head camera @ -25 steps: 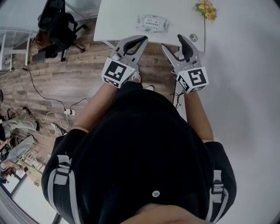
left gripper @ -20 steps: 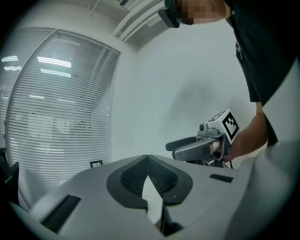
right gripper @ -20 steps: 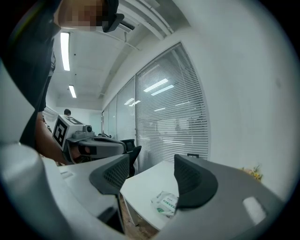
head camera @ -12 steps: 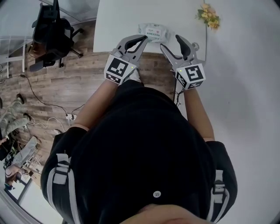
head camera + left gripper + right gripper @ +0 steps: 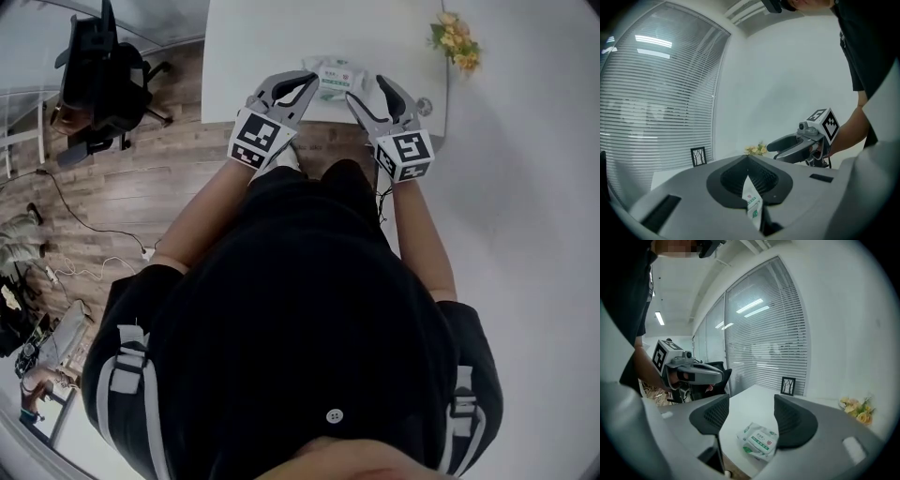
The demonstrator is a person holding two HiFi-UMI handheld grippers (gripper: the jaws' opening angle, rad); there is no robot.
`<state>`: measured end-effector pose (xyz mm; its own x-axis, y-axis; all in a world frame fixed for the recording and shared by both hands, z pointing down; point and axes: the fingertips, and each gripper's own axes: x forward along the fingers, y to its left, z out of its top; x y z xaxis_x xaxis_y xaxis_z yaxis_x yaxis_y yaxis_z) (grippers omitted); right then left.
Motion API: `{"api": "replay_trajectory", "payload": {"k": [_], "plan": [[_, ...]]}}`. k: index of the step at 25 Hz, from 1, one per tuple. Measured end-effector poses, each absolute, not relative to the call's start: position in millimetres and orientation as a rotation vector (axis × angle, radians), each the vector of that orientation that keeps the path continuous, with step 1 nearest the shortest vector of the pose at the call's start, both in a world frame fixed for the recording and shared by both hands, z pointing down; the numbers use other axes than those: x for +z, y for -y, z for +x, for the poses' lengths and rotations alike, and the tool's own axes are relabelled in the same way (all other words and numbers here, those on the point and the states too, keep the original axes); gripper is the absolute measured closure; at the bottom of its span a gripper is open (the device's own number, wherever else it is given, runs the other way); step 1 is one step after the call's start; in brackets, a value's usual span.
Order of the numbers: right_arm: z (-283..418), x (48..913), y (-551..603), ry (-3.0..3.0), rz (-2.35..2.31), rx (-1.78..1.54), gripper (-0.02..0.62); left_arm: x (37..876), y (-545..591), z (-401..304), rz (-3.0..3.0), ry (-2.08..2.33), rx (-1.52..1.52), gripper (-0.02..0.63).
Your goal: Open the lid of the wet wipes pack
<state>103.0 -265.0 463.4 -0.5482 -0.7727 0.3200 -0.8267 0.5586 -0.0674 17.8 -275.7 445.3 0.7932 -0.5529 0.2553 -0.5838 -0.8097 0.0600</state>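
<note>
On your right gripper the pads stand wide apart and hold nothing. The pack shows in the gap, below and beyond them, untouched. On your left gripper the pads meet at the tips, leaving only a slit through which a strip of the pack shows. Seen from the right gripper view, it hangs clear of the pack, so it looks closed on nothing. The pack lies flat on the table, right at the near edge and between your two grippers, with its lid down. The flowers stand by the table's right edge, well apart. The edge is your main risk: nothing pins the pack, so if you tug the lid toward yourself, the whole pack will likely slide off or lift with it. The lid also lies thin and flush, so wide pads coming down flat may pinch the soft film beside it and crumple the pack. Pressing down with the closed left gripper to steady it could squash the pack and tilt the lid away.
</note>
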Motion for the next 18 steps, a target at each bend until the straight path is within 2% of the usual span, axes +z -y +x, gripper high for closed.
{"api": "replay_trajectory", "payload": {"k": [18], "plan": [[115,594,316,2.370,1.014,0.407,0.299,556,325,31,2.590,0.932,0.615,0.597]]}}
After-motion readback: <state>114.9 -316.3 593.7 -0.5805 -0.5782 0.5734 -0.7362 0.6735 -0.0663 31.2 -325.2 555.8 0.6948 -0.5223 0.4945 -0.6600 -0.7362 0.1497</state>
